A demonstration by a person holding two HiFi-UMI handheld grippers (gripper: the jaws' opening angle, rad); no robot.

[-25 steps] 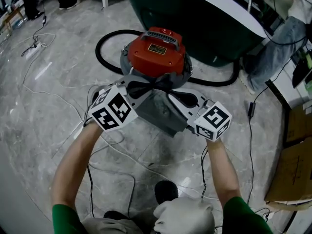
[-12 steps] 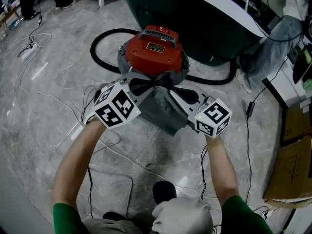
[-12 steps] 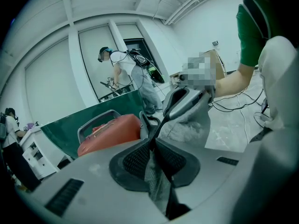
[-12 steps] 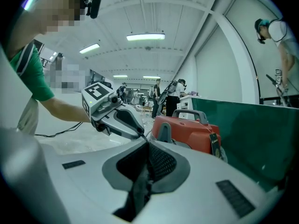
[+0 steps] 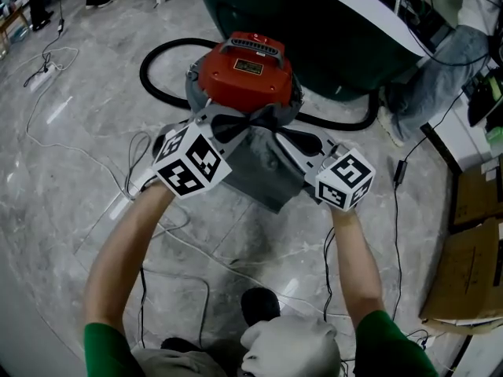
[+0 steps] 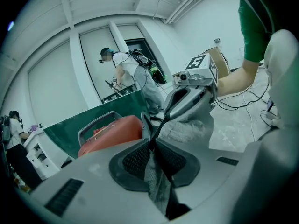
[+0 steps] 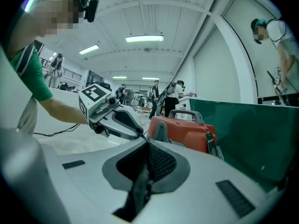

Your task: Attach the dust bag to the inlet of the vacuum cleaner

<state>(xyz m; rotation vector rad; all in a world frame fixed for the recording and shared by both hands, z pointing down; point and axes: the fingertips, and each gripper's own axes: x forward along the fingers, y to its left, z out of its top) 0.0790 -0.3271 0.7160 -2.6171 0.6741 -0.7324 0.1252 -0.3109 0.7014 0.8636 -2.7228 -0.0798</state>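
The red-topped vacuum cleaner [image 5: 244, 73] stands on the marble floor ahead of me. The grey cloth dust bag [image 5: 263, 167] hangs just in front of it. My left gripper [image 5: 240, 126] and right gripper [image 5: 269, 129] meet tip to tip at the bag's upper edge, right against the vacuum's grey body. In the left gripper view the left gripper [image 6: 152, 143] is shut on a fold of grey mesh cloth, with the red vacuum [image 6: 112, 133] behind. In the right gripper view the right gripper [image 7: 148, 146] pinches dark cloth of the bag [image 7: 138, 190]. The inlet is hidden behind the bag and the jaws.
A black hose [image 5: 161, 61] loops round behind the vacuum. A large dark green structure [image 5: 314, 22] rises just beyond it. Thin cables [image 5: 94, 159] trail over the floor to my left and under my arms. Cardboard boxes [image 5: 471, 273] sit at the right, and a person's leg [image 5: 440, 77] stands at the upper right.
Both grippers, with the bag still pinched between them, have edged a little forward toward the vacuum. Neither grip has changed.
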